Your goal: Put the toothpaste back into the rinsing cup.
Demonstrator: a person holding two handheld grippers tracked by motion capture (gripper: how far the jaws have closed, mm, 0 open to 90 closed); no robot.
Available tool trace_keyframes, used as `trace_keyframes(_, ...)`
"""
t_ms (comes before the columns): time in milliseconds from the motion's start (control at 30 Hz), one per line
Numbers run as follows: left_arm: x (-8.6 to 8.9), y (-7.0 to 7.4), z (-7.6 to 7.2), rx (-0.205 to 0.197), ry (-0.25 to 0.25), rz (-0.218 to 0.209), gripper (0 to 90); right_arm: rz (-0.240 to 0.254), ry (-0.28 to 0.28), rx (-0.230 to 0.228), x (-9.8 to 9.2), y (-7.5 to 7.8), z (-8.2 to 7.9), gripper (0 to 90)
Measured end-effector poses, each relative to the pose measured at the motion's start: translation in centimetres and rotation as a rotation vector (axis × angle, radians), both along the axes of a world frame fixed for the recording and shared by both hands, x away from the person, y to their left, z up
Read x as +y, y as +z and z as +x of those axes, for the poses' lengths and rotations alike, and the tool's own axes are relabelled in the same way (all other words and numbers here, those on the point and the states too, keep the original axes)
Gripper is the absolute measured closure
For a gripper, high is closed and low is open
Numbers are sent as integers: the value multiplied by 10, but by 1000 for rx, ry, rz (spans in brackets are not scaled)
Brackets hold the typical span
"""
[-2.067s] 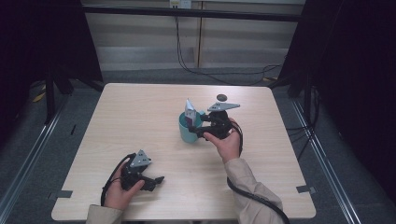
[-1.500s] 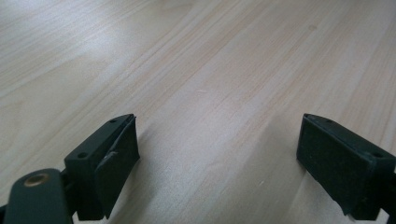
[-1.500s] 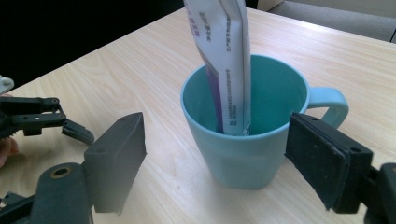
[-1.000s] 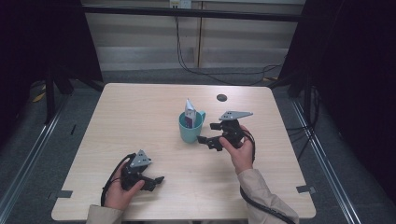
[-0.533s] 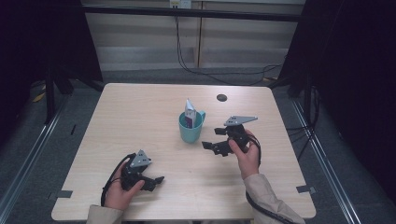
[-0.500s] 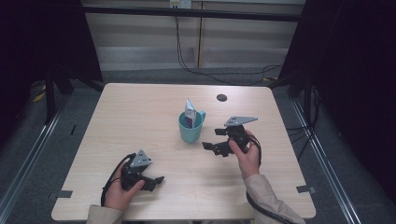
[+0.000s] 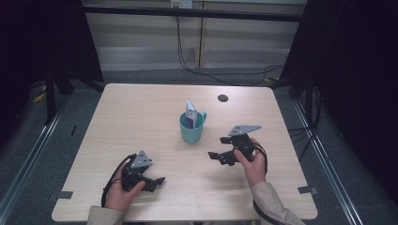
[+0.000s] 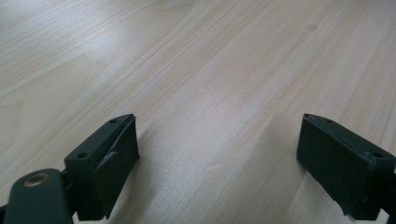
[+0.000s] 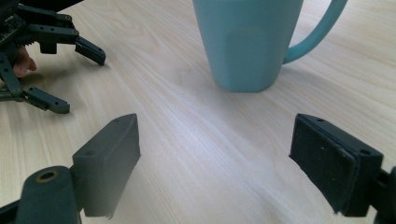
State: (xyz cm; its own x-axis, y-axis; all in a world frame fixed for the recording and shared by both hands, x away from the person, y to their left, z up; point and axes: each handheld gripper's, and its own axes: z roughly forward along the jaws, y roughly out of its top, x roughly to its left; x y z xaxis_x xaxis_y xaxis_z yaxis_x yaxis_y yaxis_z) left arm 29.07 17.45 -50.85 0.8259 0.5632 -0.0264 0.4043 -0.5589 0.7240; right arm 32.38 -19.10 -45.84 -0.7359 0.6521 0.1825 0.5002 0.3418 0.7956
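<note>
Teal mug is standing upright near the table's middle, with a small white-and-purple packet sticking up out of it. Right gripper is sitting low over the tabletop, well clear of the mug, which is ahead of its jaws and slightly off to one side. In the right gripper view the jaws are spread wide with nothing between them but bare wood; the mug is showing beyond them with its handle pointing away to the right. Right hand is wrapping the gripper body.

Left gripper is resting close to the near table edge, held by the left hand, well apart from the mug. Its jaws are also splayed wide and gripping nothing, hovering just above or touching the wood, cannot tell which. The left gripper is also appearing at the far left of the right gripper view.
</note>
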Motion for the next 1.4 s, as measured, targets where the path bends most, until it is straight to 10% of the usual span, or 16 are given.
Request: trace_keyframes(1400, 0, 0, 0, 1, -4, 0, 125, -100, -27, 17, -31, -35, -39, 150)
